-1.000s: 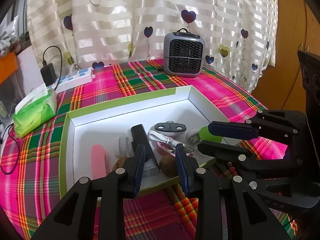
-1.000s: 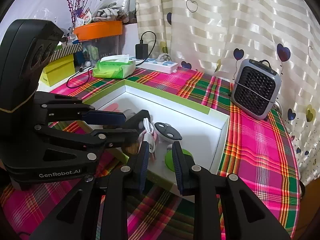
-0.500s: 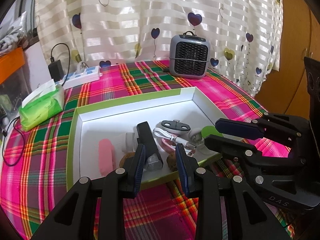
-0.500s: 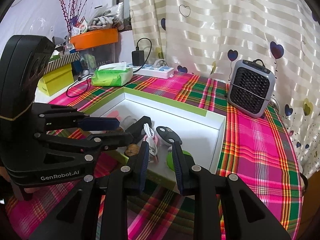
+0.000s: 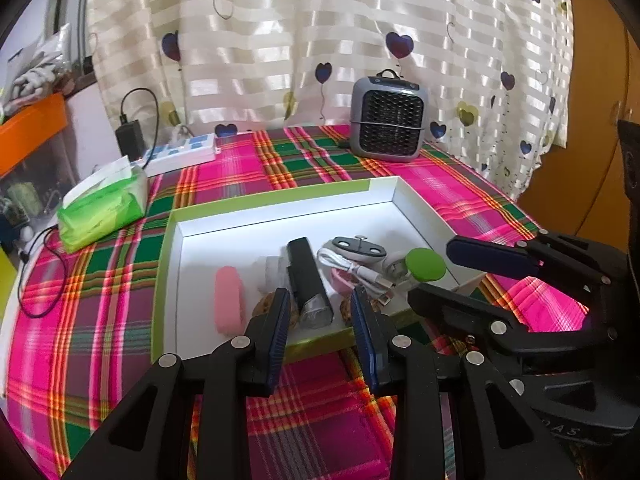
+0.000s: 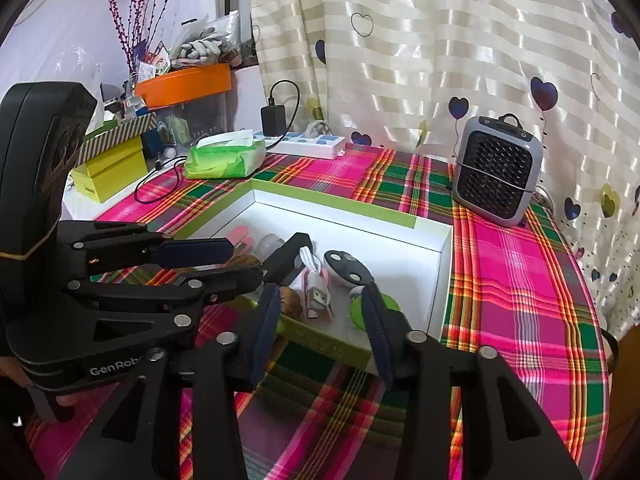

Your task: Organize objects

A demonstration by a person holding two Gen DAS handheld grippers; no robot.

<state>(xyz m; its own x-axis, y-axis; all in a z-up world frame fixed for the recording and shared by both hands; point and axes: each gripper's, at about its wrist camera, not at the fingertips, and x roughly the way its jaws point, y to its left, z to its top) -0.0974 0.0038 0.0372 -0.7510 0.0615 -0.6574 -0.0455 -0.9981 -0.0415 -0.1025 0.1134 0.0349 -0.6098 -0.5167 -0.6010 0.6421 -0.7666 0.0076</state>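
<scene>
both hand-held grippers hover at the near edge of the box (image 5: 276, 208), a white tray with a lime rim on the plaid worktop (image 5: 100, 280). the left hand-held gripper (image 5: 320, 312) is released, nothing between its pads, the torch (image 5: 306, 280) lying just beyond in the box. the right hand-held gripper (image 6: 320, 312) has its jaws opening right now, and nothing is pressed between them; the cable (image 6: 316, 292) and the green disc (image 6: 386, 306) sit past its tips, inside the box.

everything to be sorted sits in the near half of the box: the pink bar (image 5: 228, 300) at the left, then the torch, then the white cable coiled on a pink piece, a grey oval gadget (image 5: 358, 246) behind it, the green disc at the right. two brown lumps lie against the near wall; what they are i cannot tell.

handling, as a judgement: the torch looks stiff and smooth, probably the heaviest piece, best pinched across its mid-barrel. the cable is soft and light and would trail, so take the bundle, not a plug. the disc looks light and slick; grip it by the rim.
</scene>
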